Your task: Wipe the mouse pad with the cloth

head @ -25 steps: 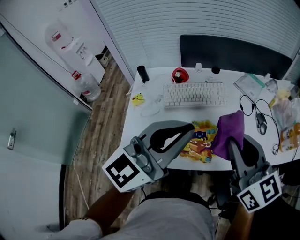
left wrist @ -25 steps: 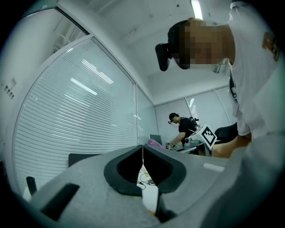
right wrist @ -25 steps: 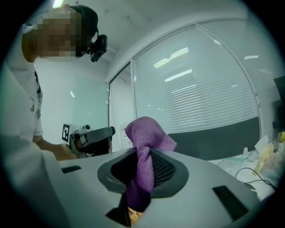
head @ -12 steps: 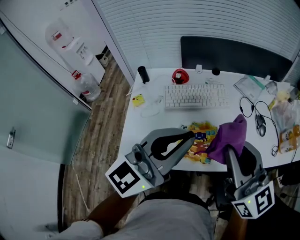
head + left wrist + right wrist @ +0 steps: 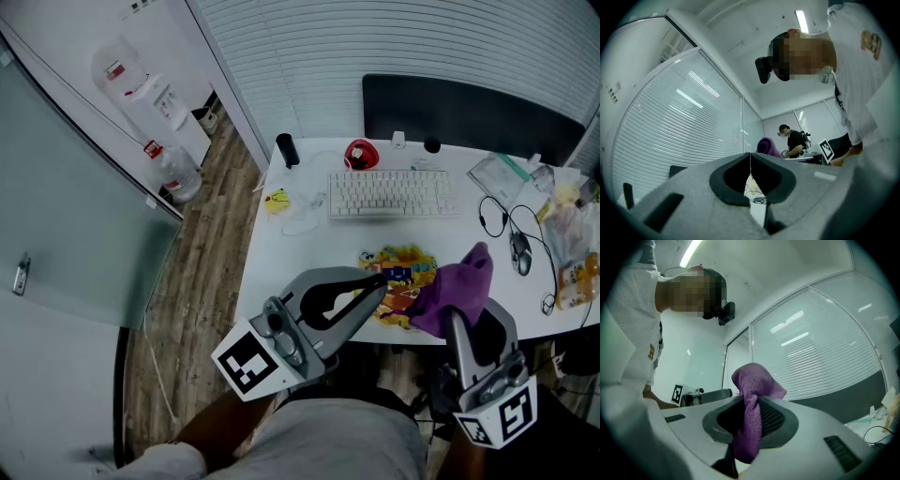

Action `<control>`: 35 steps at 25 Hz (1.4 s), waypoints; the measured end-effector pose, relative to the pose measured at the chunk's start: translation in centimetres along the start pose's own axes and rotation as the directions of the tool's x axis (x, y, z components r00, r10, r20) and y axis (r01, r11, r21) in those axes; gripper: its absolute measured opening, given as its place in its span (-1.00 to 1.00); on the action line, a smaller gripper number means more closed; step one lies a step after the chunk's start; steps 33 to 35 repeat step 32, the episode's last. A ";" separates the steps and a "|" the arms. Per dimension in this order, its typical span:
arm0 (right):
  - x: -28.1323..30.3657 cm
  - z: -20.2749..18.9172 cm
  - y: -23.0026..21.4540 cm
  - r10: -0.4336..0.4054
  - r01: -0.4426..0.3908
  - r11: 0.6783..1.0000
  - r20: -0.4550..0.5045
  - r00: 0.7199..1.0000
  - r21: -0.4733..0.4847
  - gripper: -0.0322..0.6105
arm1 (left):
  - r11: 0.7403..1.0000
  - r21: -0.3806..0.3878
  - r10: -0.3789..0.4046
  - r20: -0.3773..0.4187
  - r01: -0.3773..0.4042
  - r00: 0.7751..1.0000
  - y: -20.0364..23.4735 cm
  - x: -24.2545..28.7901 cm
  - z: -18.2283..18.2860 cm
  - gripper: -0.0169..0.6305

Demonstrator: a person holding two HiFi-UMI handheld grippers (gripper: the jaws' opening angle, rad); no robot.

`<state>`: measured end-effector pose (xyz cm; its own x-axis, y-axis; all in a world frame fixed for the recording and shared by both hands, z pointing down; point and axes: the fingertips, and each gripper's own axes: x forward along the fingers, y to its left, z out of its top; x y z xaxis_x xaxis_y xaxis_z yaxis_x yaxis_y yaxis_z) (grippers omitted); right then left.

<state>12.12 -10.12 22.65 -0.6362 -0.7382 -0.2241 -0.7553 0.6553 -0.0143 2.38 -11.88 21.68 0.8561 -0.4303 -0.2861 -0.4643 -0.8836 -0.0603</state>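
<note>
A colourful printed mouse pad lies near the front edge of the white desk. My right gripper is shut on a bunched purple cloth, held above the pad's right end. In the right gripper view the cloth sticks up from between the shut jaws of the right gripper. My left gripper hovers over the pad's left edge. In the left gripper view, the left gripper has its jaws closed together with nothing between them.
A white keyboard lies behind the pad, in front of a dark monitor. A mouse with cables, bags and packets crowd the desk's right side. A red object and a black cylinder stand at the back left.
Both grippers have drawn back toward me and lower in the head view. The purple cloth moved with the right gripper toward the desk's front edge.
</note>
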 end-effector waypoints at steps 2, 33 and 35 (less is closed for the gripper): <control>0.0 -0.1 0.1 -0.001 0.001 1.000 -0.003 1.000 -0.002 -0.69 | 1.000 -0.003 0.000 -0.002 0.000 1.000 0.0 -0.1 -0.1 -0.90; -0.5 -0.5 -0.9 -0.013 0.013 1.000 -0.010 1.000 -0.003 -0.70 | 1.000 -0.017 0.001 -0.034 -0.002 0.999 0.2 0.2 -1.3 -0.90; -0.5 -0.5 -0.9 -0.013 0.013 1.000 -0.010 1.000 -0.003 -0.70 | 1.000 -0.017 0.001 -0.034 -0.002 0.999 0.2 0.2 -1.3 -0.90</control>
